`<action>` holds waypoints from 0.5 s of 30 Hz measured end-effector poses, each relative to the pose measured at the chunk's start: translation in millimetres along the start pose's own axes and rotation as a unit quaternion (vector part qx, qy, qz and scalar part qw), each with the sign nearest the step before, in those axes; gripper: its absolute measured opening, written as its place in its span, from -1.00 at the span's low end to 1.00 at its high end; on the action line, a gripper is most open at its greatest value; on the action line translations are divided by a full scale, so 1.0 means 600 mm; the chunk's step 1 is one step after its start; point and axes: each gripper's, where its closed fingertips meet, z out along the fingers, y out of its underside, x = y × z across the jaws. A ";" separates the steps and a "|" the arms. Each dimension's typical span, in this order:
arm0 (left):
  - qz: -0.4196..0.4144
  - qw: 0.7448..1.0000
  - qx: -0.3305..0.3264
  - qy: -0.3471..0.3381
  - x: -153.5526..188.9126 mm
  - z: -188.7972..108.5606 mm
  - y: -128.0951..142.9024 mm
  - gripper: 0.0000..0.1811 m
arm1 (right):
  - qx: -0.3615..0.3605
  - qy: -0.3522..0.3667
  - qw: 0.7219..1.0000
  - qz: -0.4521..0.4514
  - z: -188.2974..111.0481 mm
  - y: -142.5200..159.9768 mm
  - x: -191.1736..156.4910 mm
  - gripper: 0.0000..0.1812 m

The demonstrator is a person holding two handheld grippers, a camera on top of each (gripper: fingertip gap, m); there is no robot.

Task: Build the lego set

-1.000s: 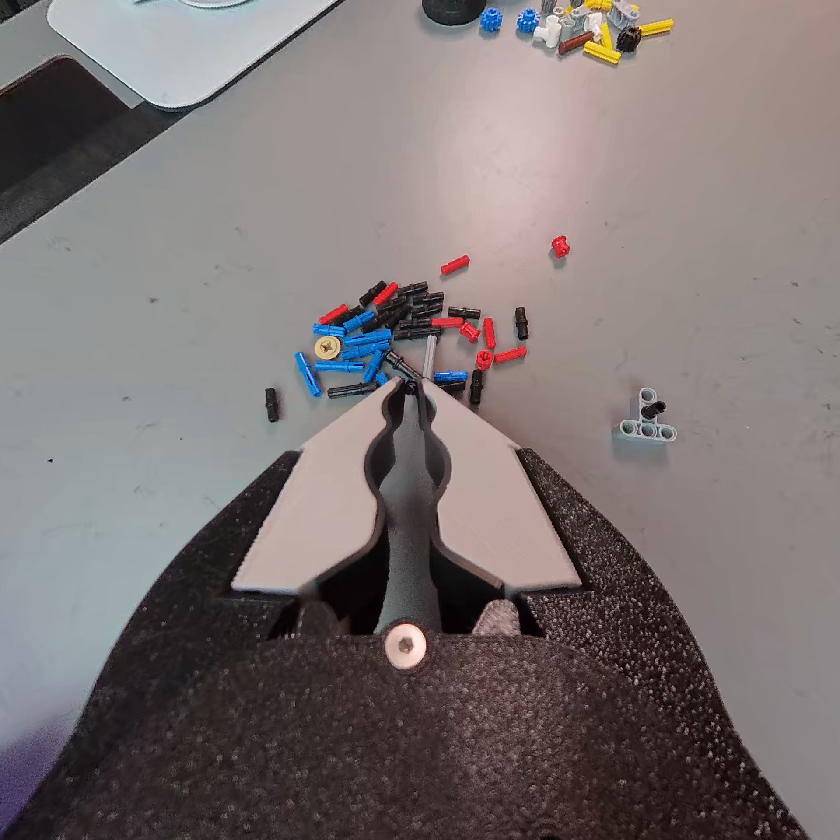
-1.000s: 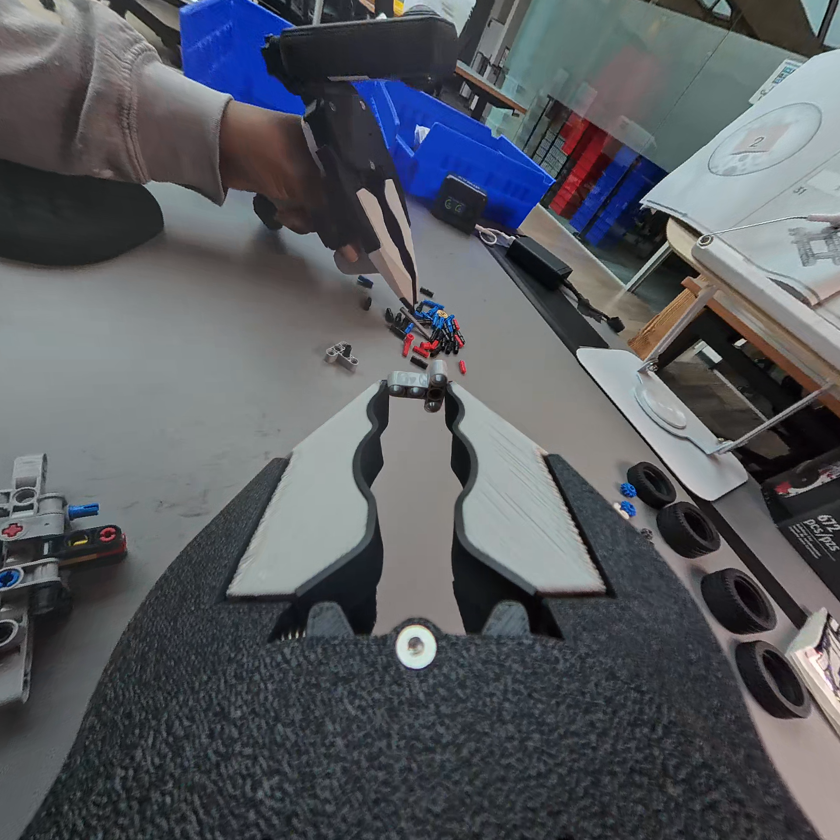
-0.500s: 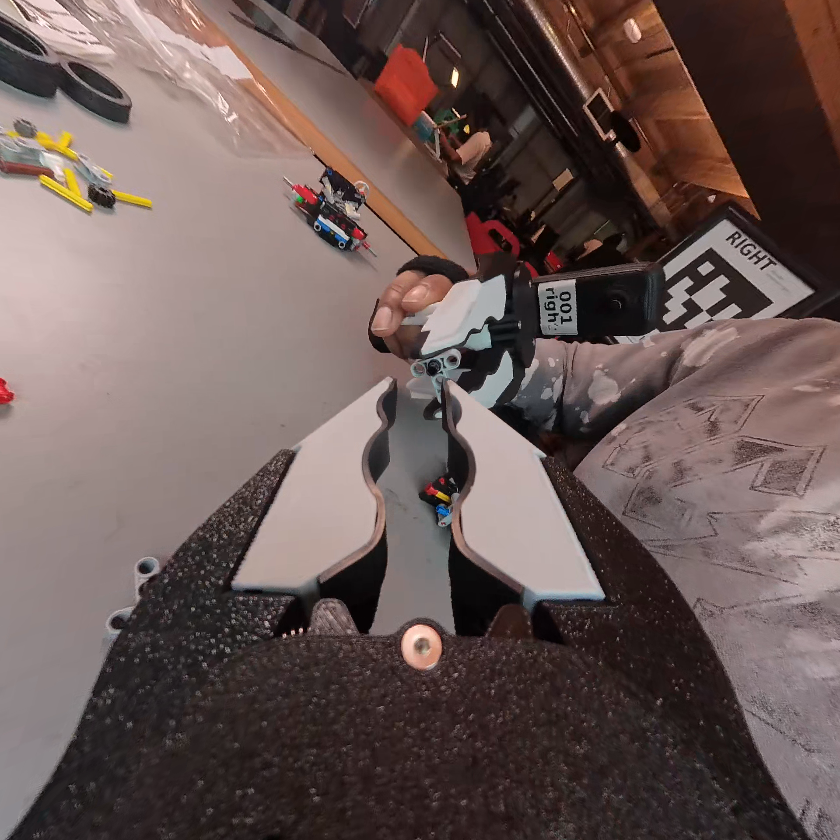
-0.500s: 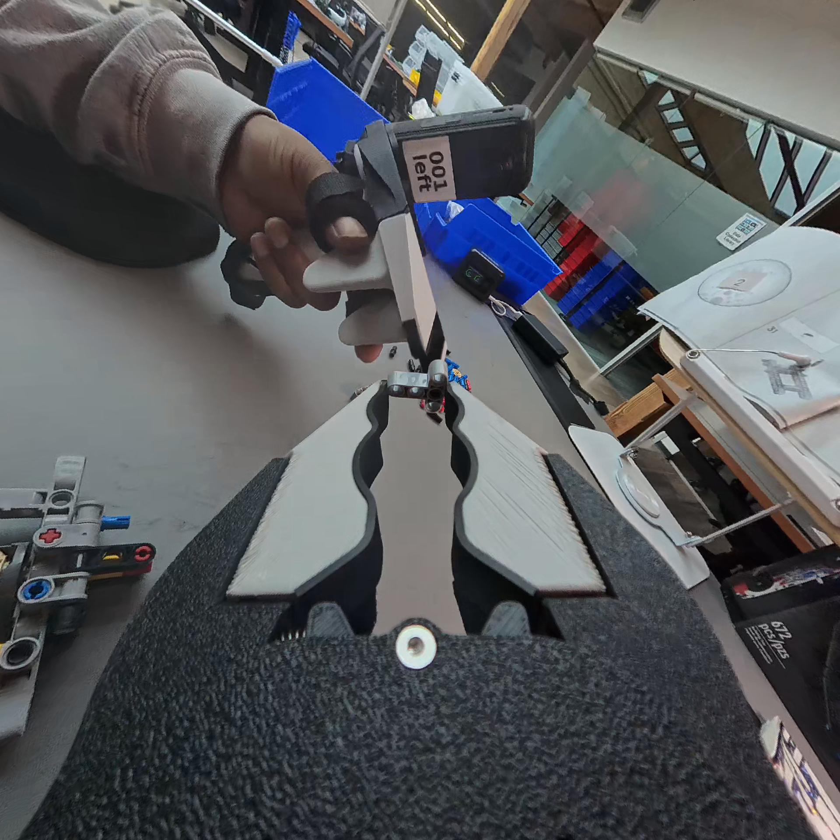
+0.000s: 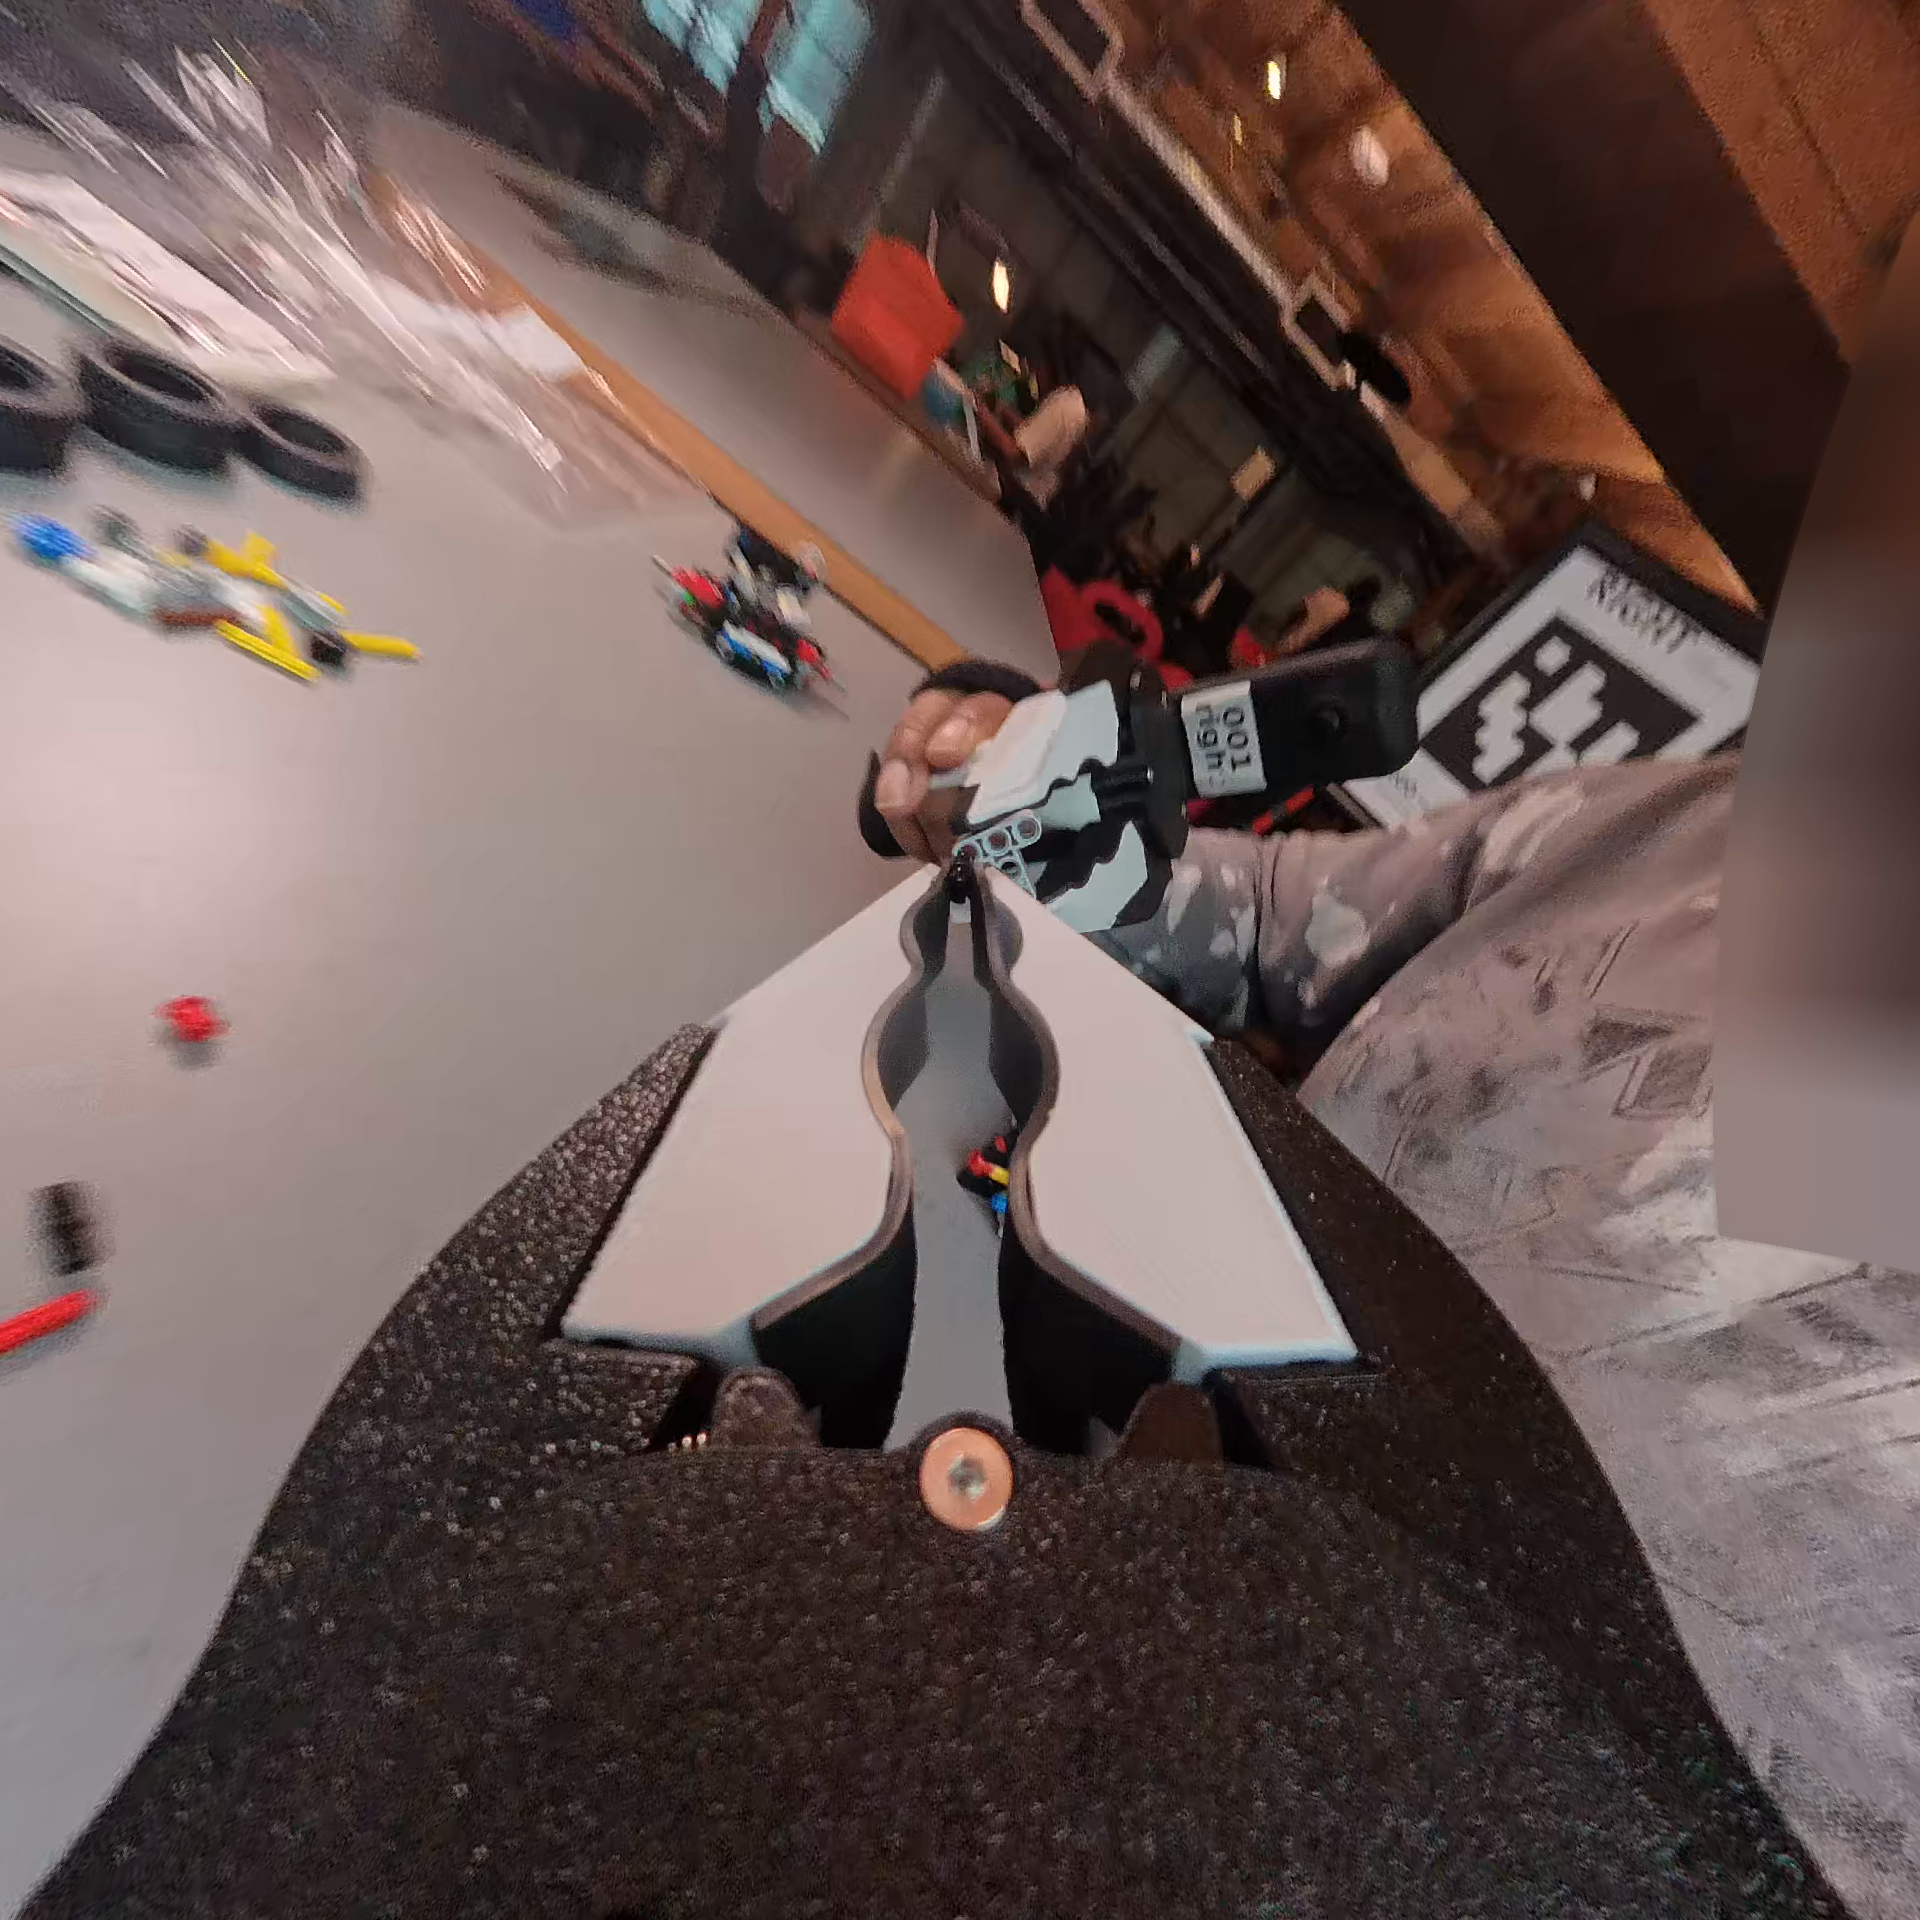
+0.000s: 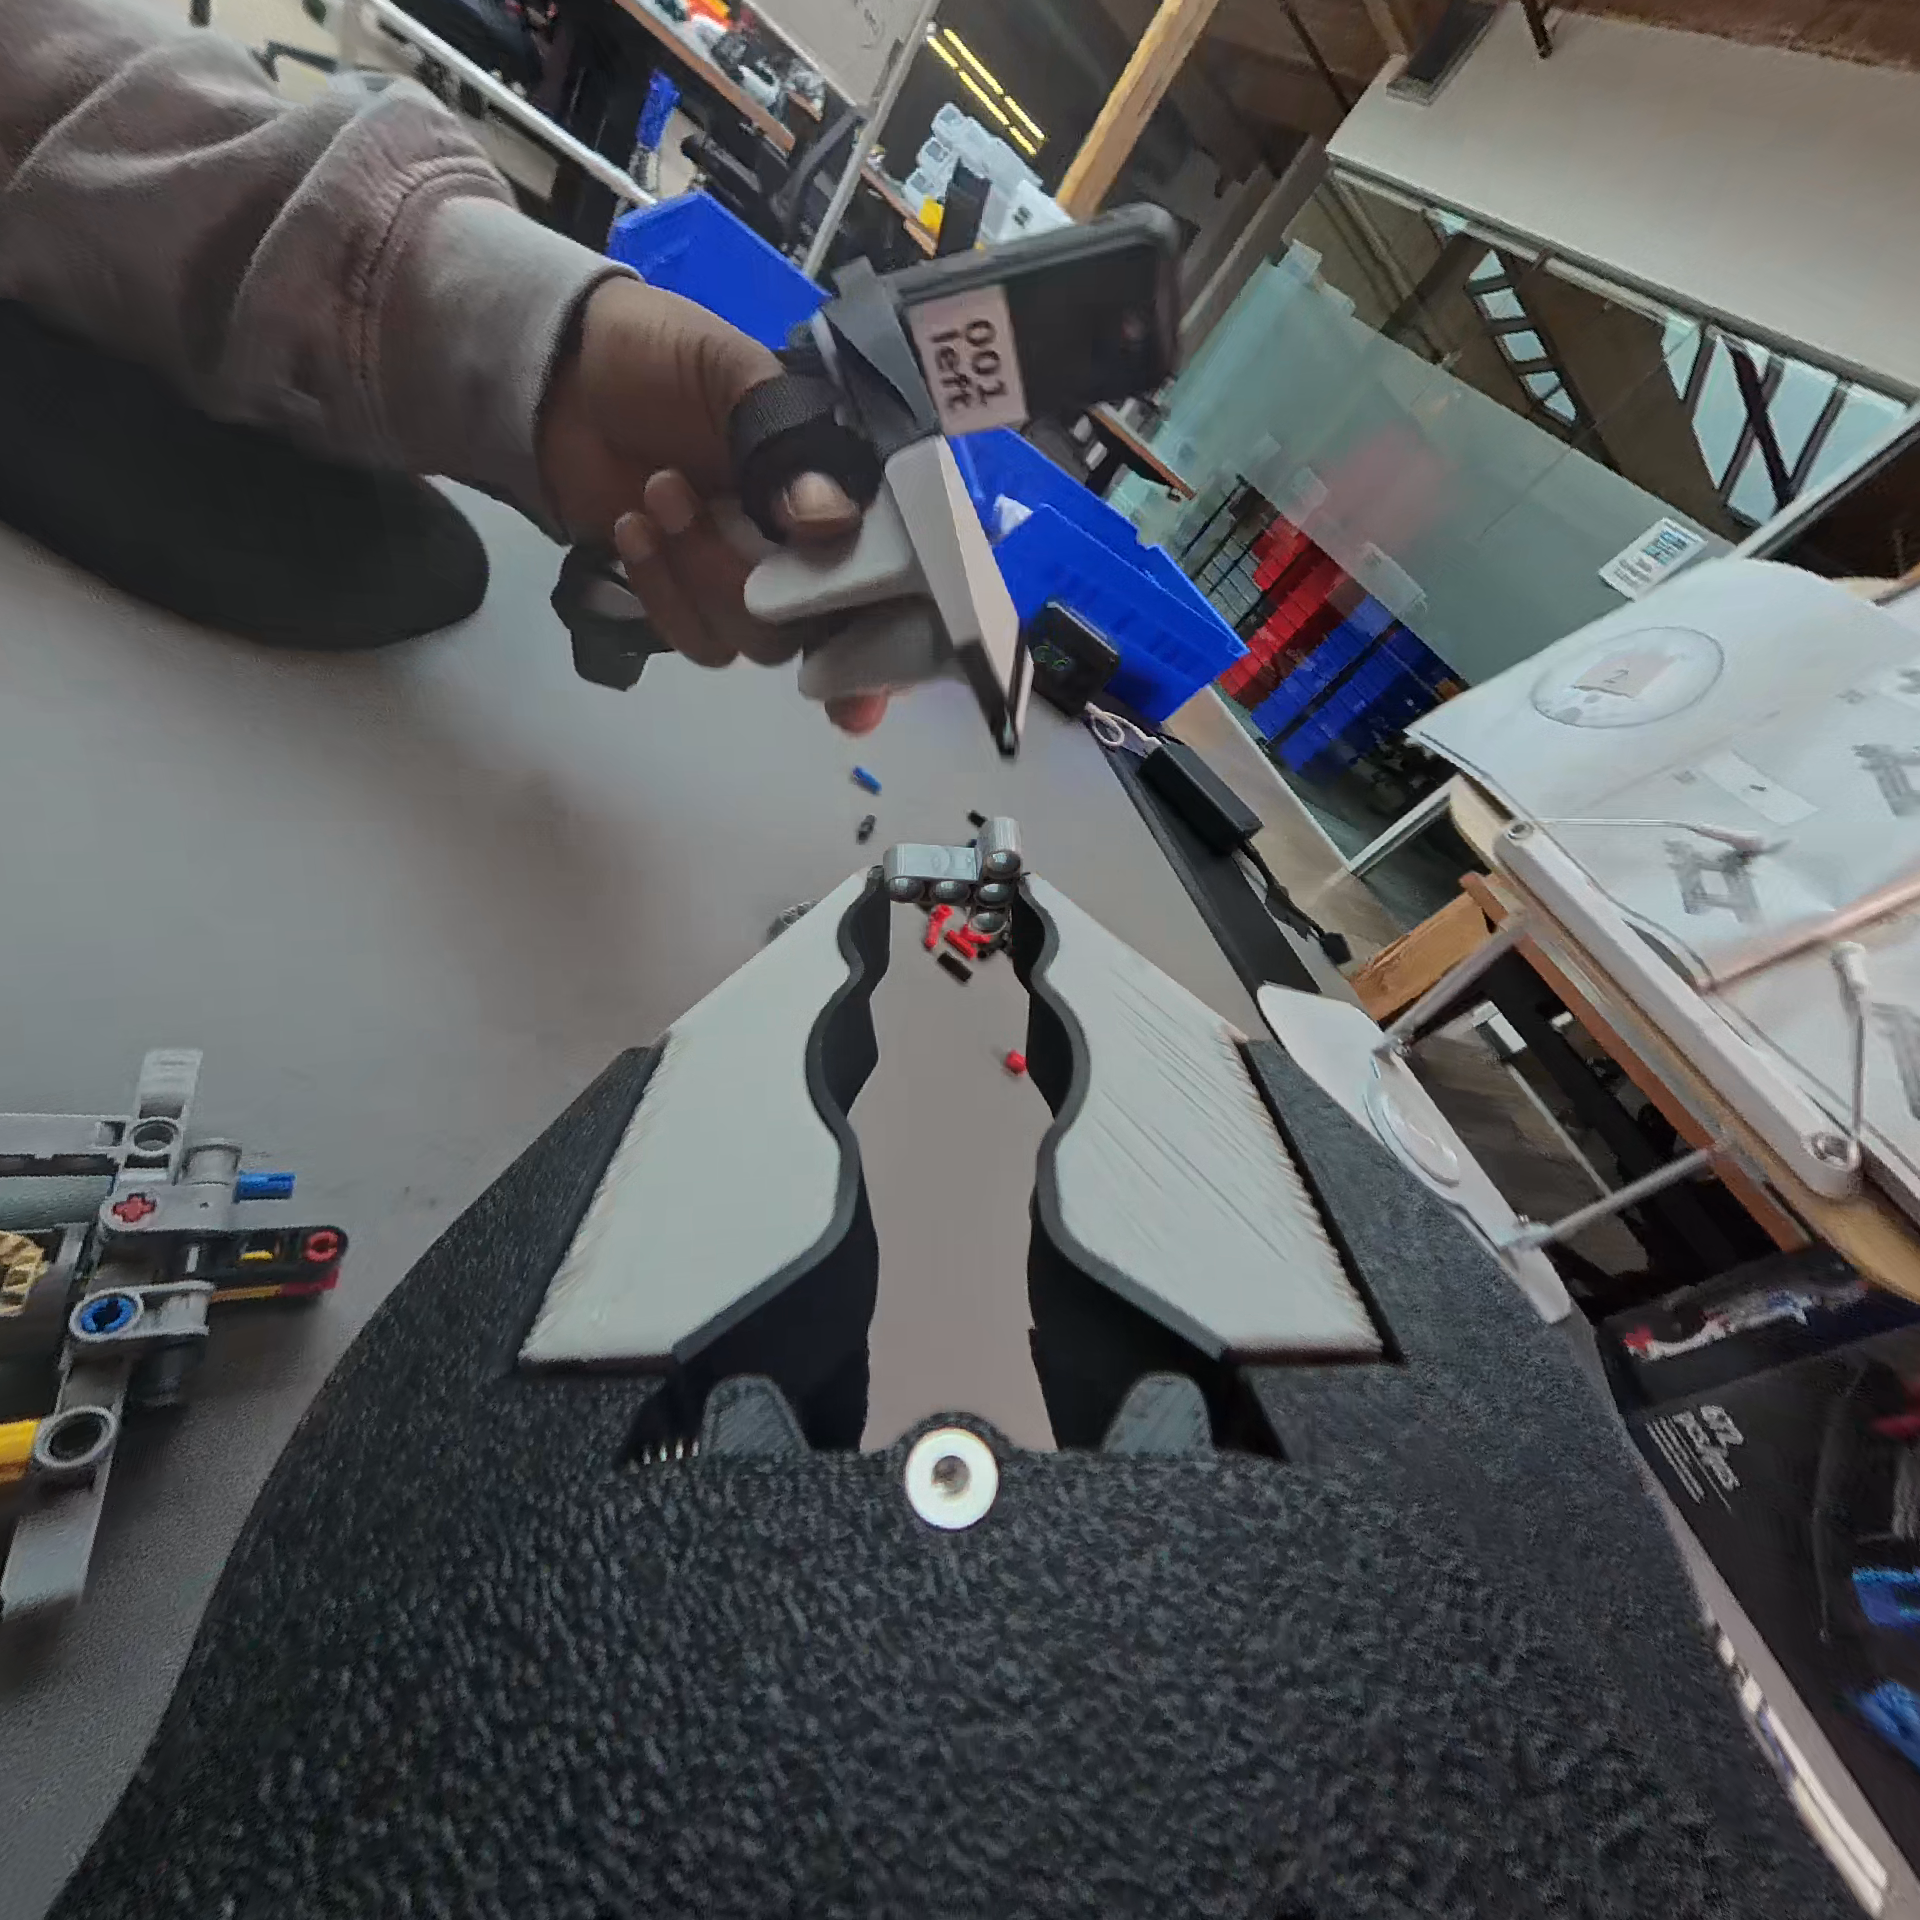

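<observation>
Step in hand, as judged: mating a pin into a beam in mid-air above the grey counter (image 6: 312, 831); part-built assembly (image 6: 135, 1278) lies at the near left of the counter, untouched, so the build looks well short of done; right tongs (image 6: 951, 883) are clenched on a small grey L-shaped beam (image 6: 951, 868), held up off the counter; left tongs (image 5: 966, 883) are nearly closed on a small black pin (image 5: 962, 883), its tip just beside the beam's end hole in the left wrist view; next move calls for lining the pin's axis with a hole and pushing straight while the right tongs brace; loose pins (image 6: 956, 935) lie on the counter far beyond; hard to make out: whether pin and beam already touch, and which hole is meant; left wrist view is motion-blurred; the assembly is cut off by the frame edge.
</observation>
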 end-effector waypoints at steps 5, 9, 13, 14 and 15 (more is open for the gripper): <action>0.075 0.965 0.060 -0.244 -0.109 -0.179 -0.067 -0.97 | -0.015 0.058 0.997 0.052 -0.053 0.032 0.072 -0.76; 0.118 0.895 -0.067 -0.425 -0.226 -0.213 -0.008 -0.96 | -0.031 0.029 0.998 0.054 -0.024 0.044 0.048 -0.75; 0.140 0.853 -0.175 -0.470 -0.291 -0.195 0.043 -0.96 | -0.059 -0.001 0.997 0.049 -0.006 0.067 0.012 -0.75; 0.142 0.851 -0.185 -0.471 -0.297 -0.189 0.048 -0.95 | -0.060 -0.003 0.997 0.049 -0.005 0.068 0.007 -0.75; 0.143 0.850 -0.189 -0.471 -0.299 -0.185 0.051 -0.94 | -0.060 -0.004 0.997 0.051 -0.006 0.069 0.004 -0.75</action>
